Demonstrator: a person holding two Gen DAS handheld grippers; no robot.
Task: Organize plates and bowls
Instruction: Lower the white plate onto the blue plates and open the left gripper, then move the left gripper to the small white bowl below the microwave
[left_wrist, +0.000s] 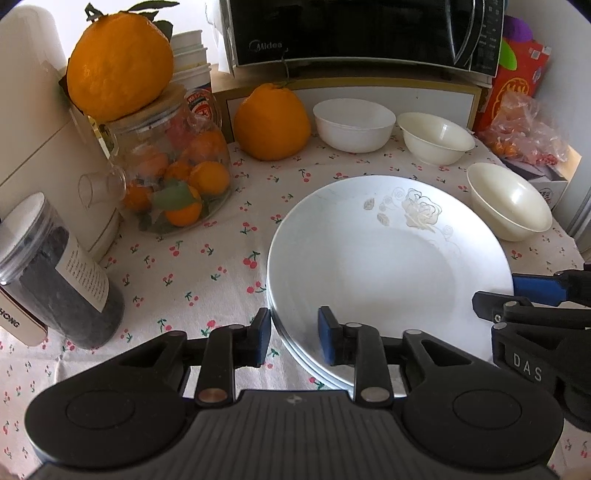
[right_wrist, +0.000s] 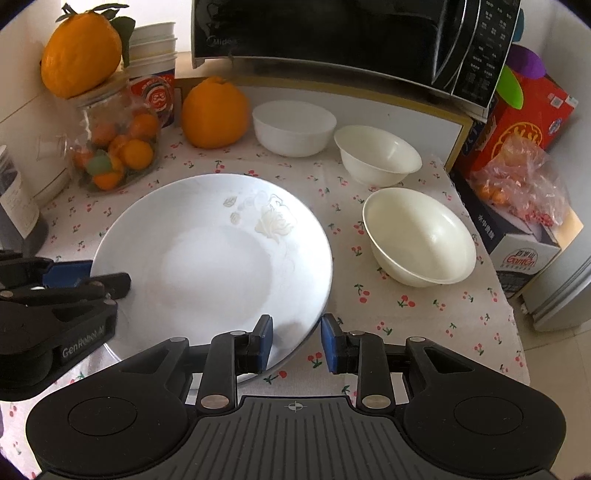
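Note:
A white plate with a pale rose print (left_wrist: 388, 258) (right_wrist: 210, 254) lies on top of a stack of plates on the cherry-print cloth. My left gripper (left_wrist: 294, 334) straddles the stack's near left rim, one pad outside the rim and one over the plate; its jaws stand slightly apart from the rim. My right gripper (right_wrist: 296, 341) straddles the near right rim with its pads against the top plate. Each gripper shows at the edge of the other's view. Three bowls stand behind and to the right: a white one (right_wrist: 293, 127) and two cream ones (right_wrist: 376, 153) (right_wrist: 419, 236).
A glass jar of small oranges (left_wrist: 173, 177) with a big orange (left_wrist: 120, 62) on its lid stands at the left, and a second big orange (left_wrist: 271, 123) beside it. A dark canister (left_wrist: 62, 280) is near left. A microwave (left_wrist: 362, 33) sits behind; boxes and a bag (right_wrist: 524, 184) crowd the right.

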